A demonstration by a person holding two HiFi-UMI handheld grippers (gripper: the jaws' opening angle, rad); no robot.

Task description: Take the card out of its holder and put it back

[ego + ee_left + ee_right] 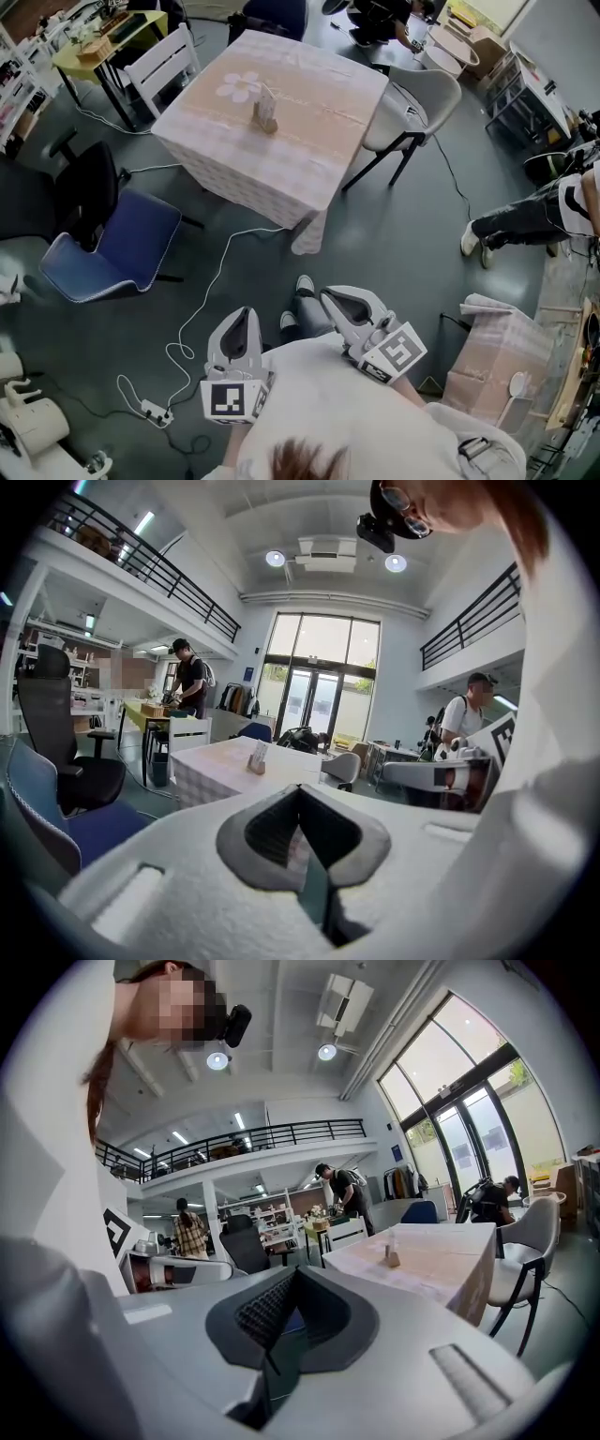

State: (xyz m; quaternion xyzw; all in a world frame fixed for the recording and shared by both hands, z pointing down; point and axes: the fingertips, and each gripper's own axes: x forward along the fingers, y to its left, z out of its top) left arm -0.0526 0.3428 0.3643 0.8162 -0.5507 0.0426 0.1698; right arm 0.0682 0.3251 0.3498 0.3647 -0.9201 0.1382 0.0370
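White card (pixel 265 99) stands upright in its small wooden holder (pixel 268 123) near the middle of the square table draped in a pale pink-and-beige cloth (pixel 314 112). It is well apart from both tools, across bare grey floor. The left gripper (pixel 244 317) and right gripper (pixel 334 300), white-shelled with dark pads, sit low by the person's body, jaws pressed together on nothing. The card lies ahead, just left of where the left gripper points and clearly right of where the right one points. Neither looks nearer, though the left seems better aimed. Which way the card's face turns is too small to tell.
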